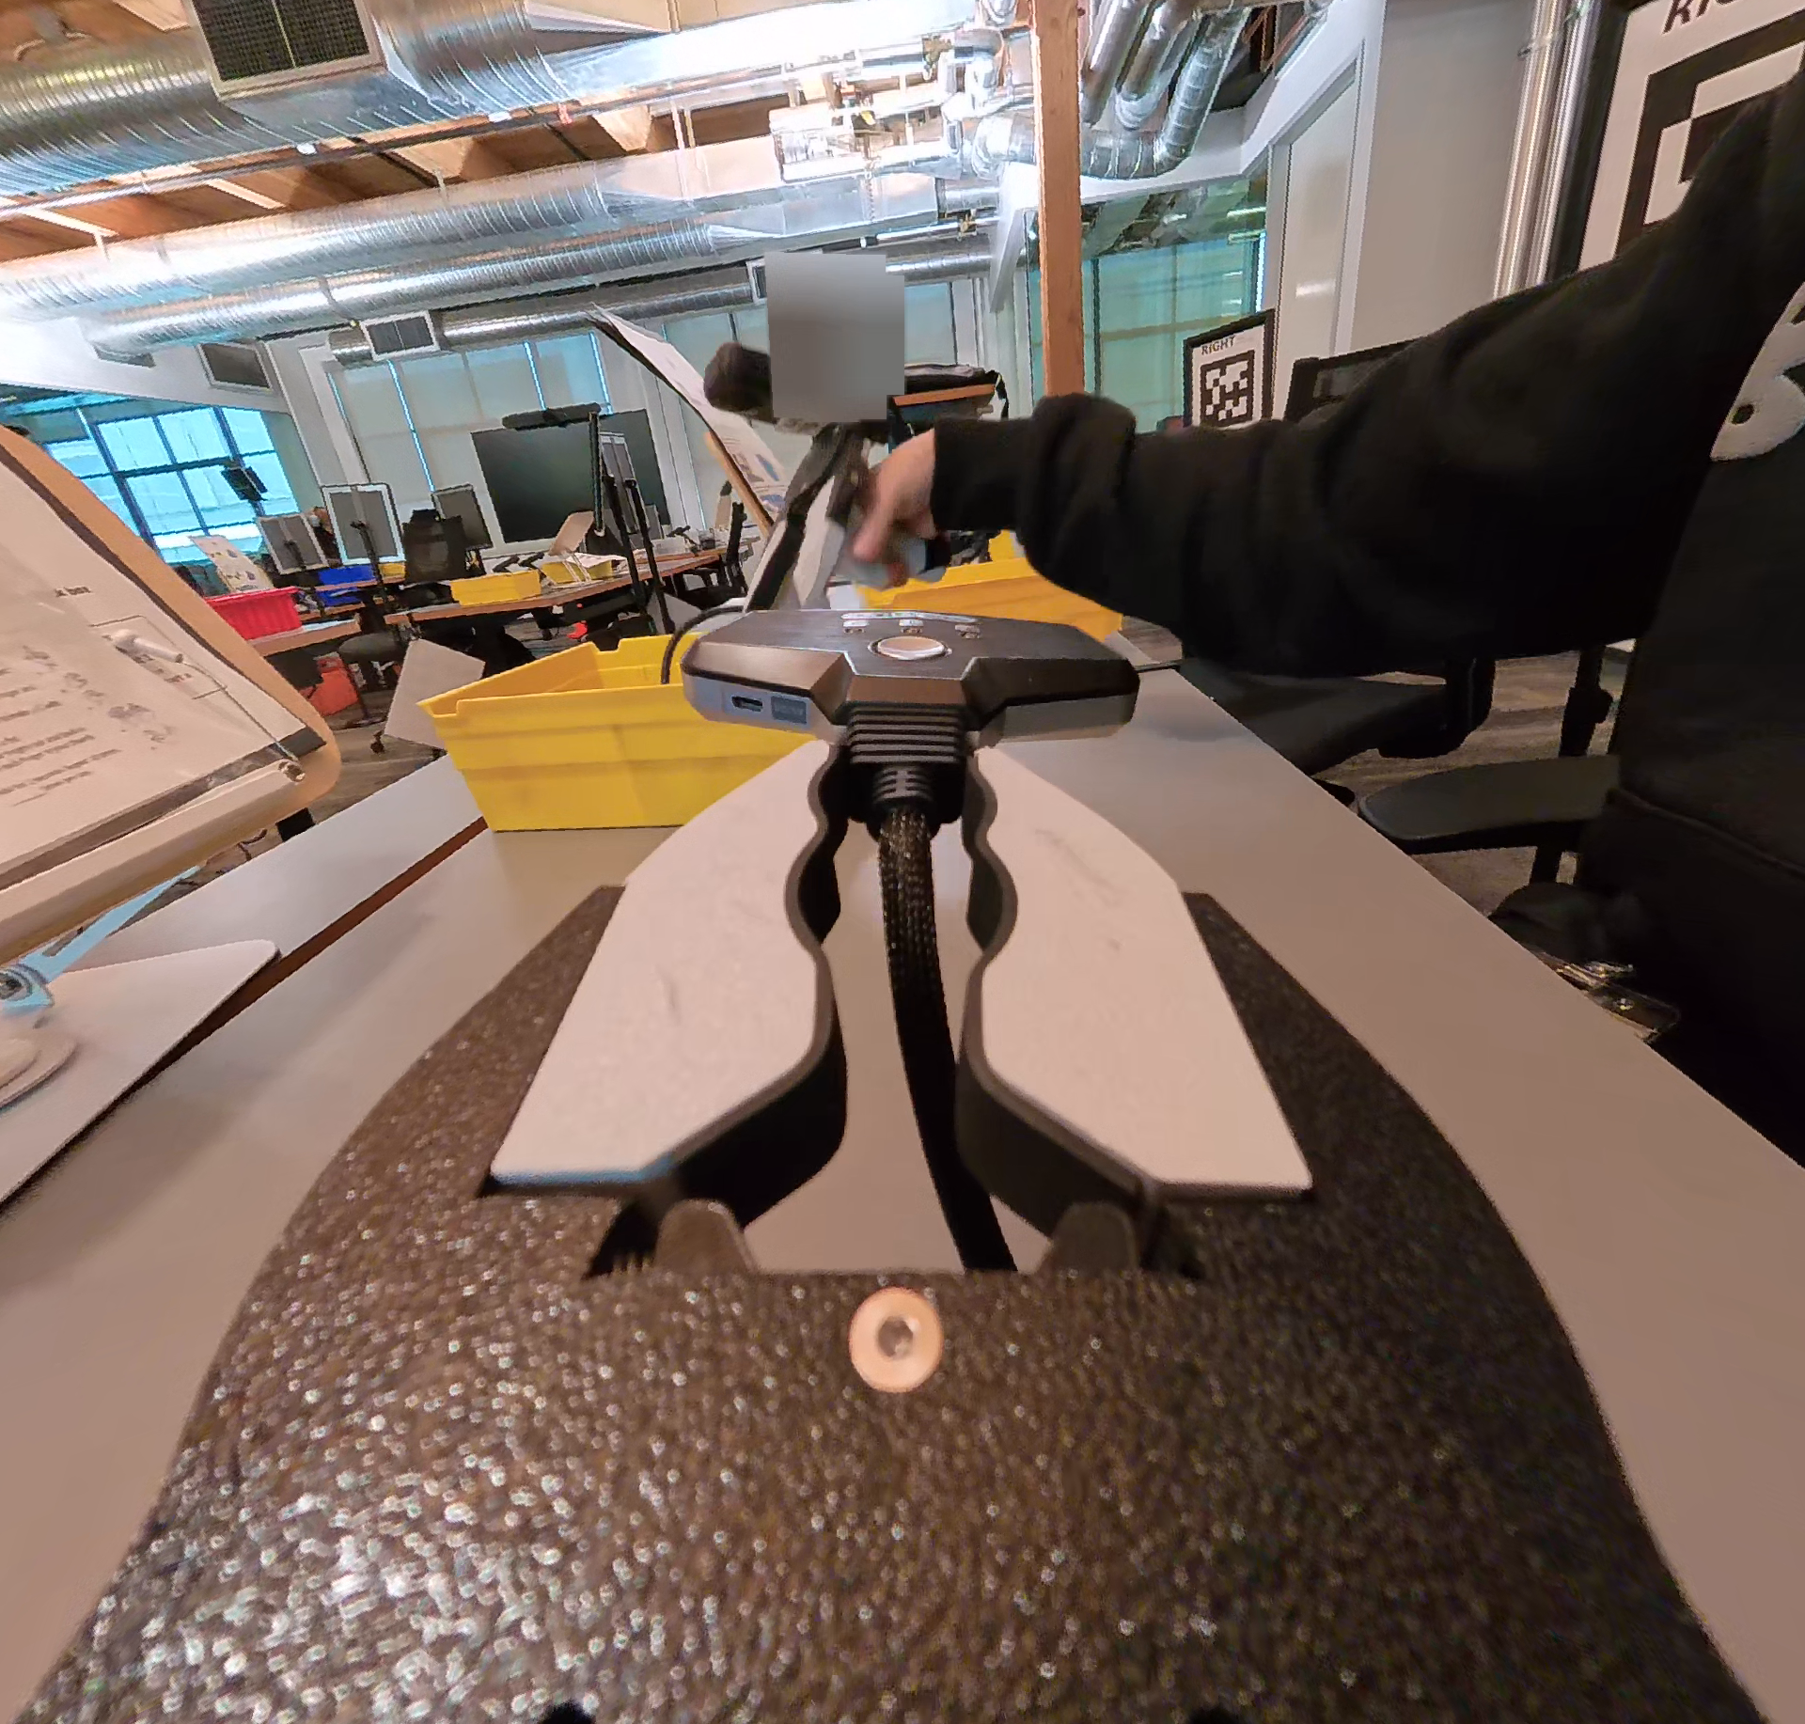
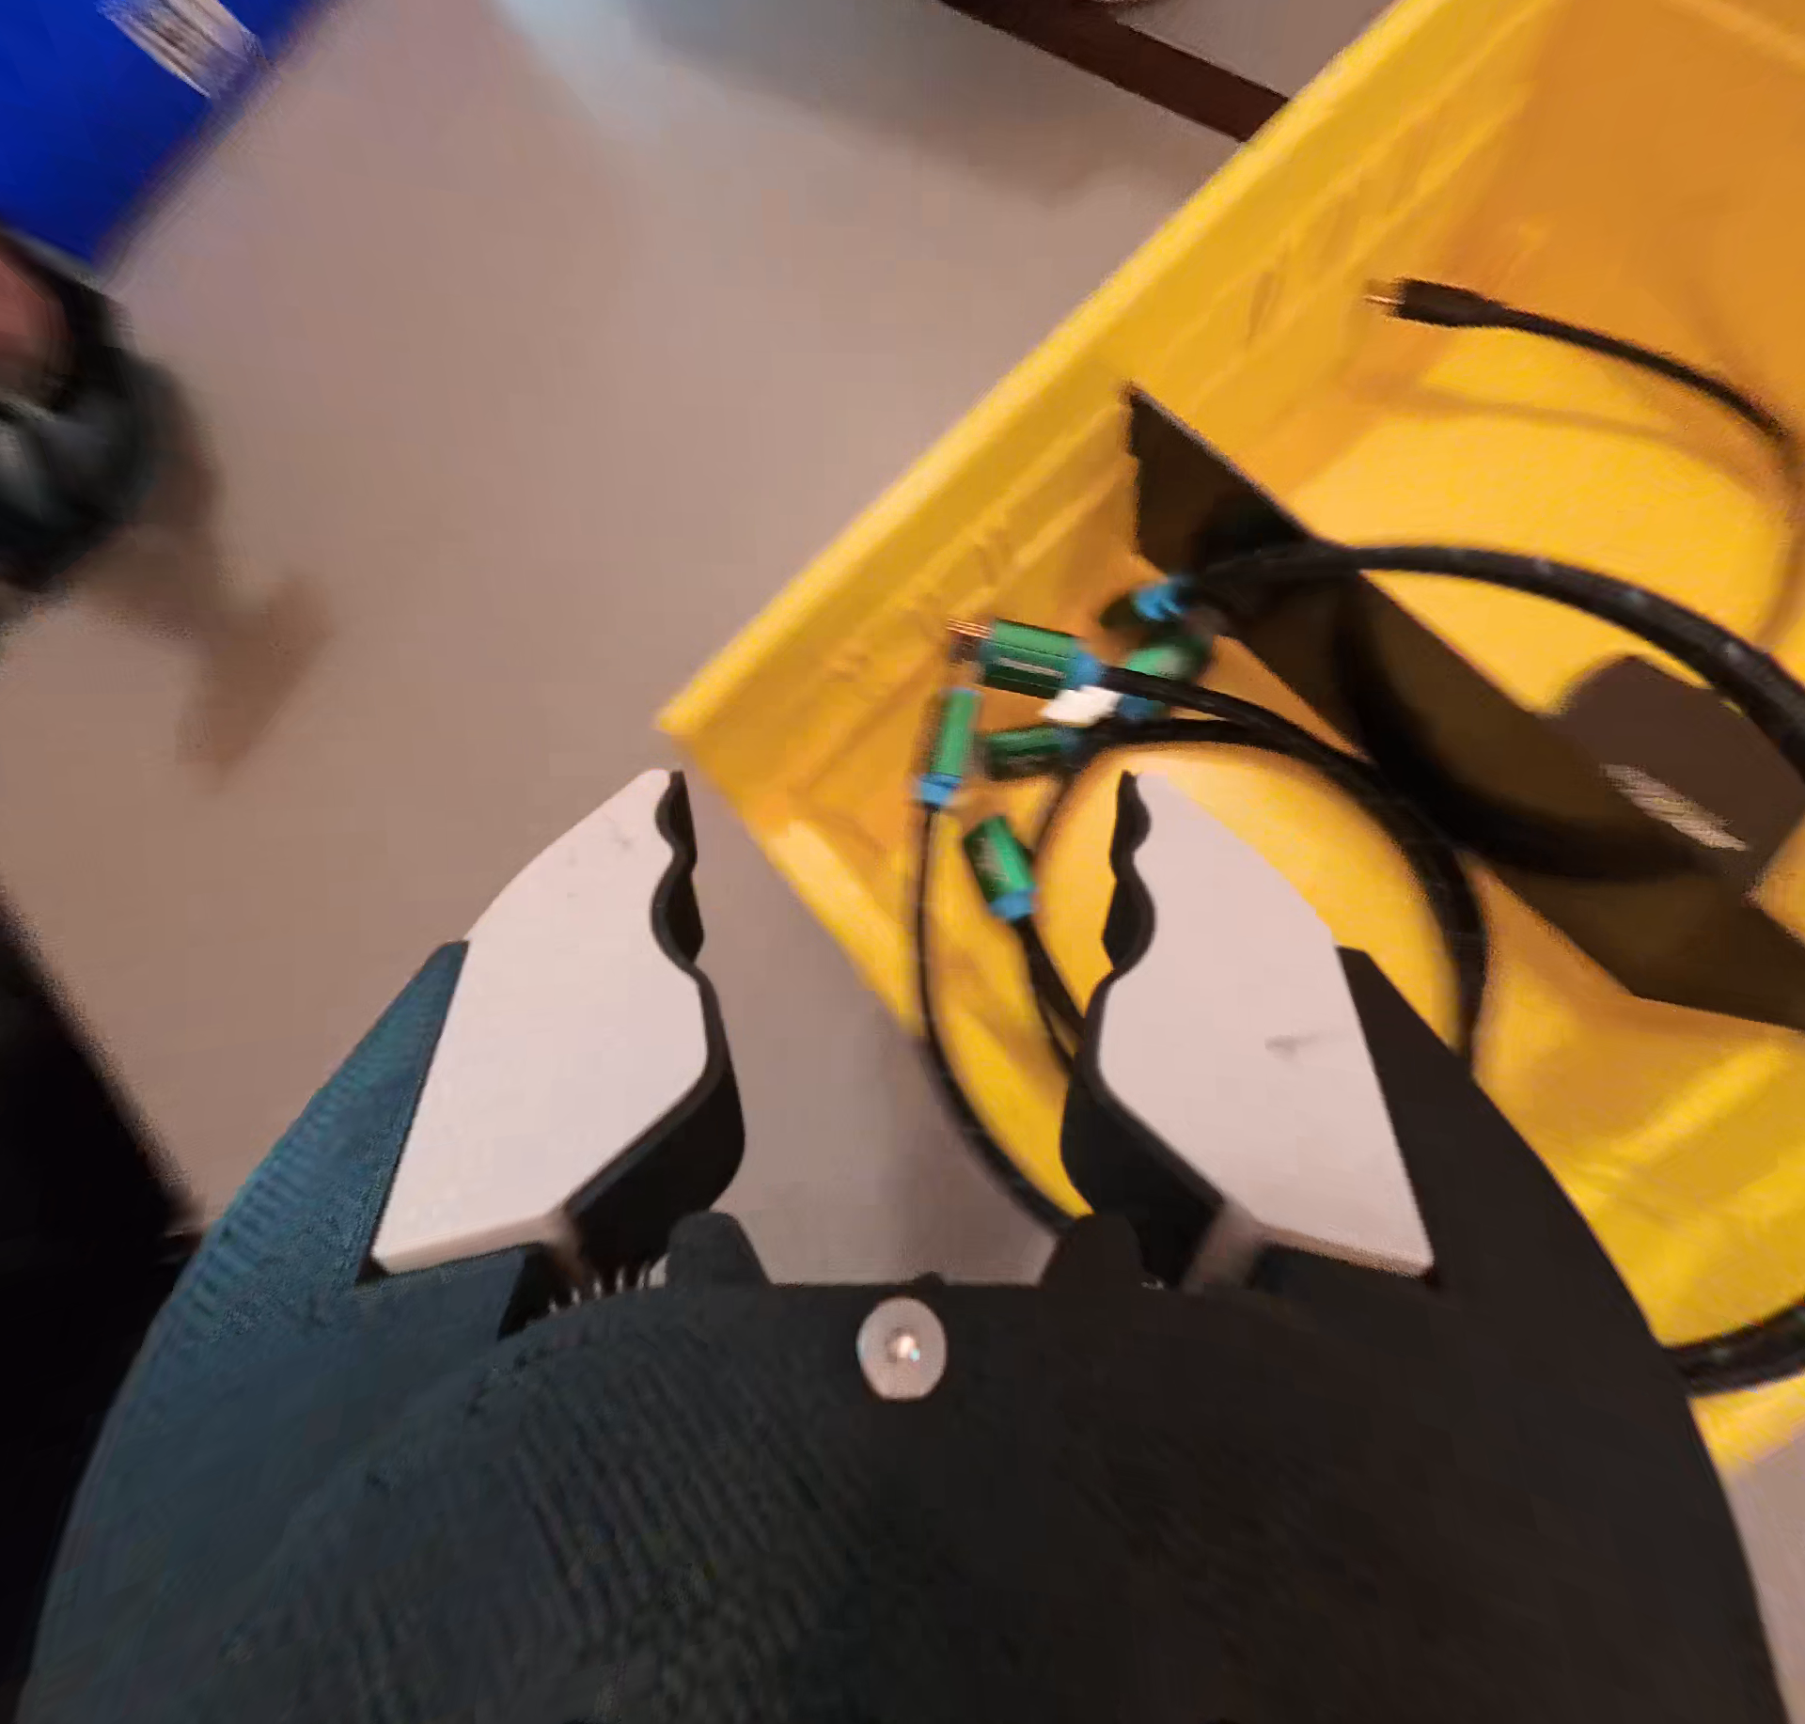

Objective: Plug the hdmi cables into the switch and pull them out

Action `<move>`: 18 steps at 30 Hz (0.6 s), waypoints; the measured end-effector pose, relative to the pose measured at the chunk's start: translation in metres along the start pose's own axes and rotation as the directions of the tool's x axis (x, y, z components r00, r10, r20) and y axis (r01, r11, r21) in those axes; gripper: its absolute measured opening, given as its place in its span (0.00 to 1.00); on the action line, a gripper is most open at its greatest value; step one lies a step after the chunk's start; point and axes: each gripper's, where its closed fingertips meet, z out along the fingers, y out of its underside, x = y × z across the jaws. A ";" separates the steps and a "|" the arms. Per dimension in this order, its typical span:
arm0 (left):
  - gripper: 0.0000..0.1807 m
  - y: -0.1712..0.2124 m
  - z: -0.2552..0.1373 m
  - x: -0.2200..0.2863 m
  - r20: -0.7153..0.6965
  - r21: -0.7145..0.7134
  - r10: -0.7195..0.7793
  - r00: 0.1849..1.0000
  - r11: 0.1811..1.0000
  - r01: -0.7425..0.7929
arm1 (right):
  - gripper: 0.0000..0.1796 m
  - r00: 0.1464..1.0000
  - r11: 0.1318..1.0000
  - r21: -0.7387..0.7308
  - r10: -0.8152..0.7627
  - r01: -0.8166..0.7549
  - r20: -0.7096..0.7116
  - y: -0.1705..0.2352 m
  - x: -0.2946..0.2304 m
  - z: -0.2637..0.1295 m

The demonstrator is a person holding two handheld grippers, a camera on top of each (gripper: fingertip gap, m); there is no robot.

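The black and grey switch point(image 1: 908, 671) with a round silver button lies on the grey table point(image 1: 1221, 798). My left gripper point(image 1: 903, 788) is shut on the ribbed collar of the switch's black braided cable point(image 1: 913, 935), which runs back between the fingers. My right gripper point(image 2: 901, 783) is open and empty, hovering over the near corner of a yellow bin point(image 2: 1221, 241). Several HDMI cables with green plugs point(image 2: 1030, 661) lie coiled in that bin. The right gripper also shows in the left wrist view point(image 1: 830, 544), behind the switch, held by a hand.
A yellow bin point(image 1: 586, 749) stands behind the switch on the left. A black divider point(image 2: 1465, 700) and a thin black cable point(image 2: 1446, 305) lie in the bin. A document stand point(image 1: 127, 681) is at the left, a black-sleeved arm point(image 1: 1367, 525) and office chair point(image 1: 1465, 798) at the right.
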 end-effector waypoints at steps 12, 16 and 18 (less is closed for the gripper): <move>0.12 -0.006 0.028 0.019 -0.011 -0.103 0.192 0.981 0.976 -0.193 | 0.38 0.463 0.910 -0.128 0.317 -0.394 0.828 -0.036 -0.305 0.079; 0.12 -0.004 0.032 0.023 -0.016 -0.142 0.235 0.972 0.962 -0.235 | 0.27 0.504 0.934 -0.071 0.252 -0.350 0.826 -0.049 -0.333 0.094; 0.12 -0.004 0.031 0.021 -0.002 -0.140 0.242 0.970 0.961 -0.240 | 0.19 0.514 0.937 -0.069 0.248 -0.342 0.821 -0.054 -0.332 0.098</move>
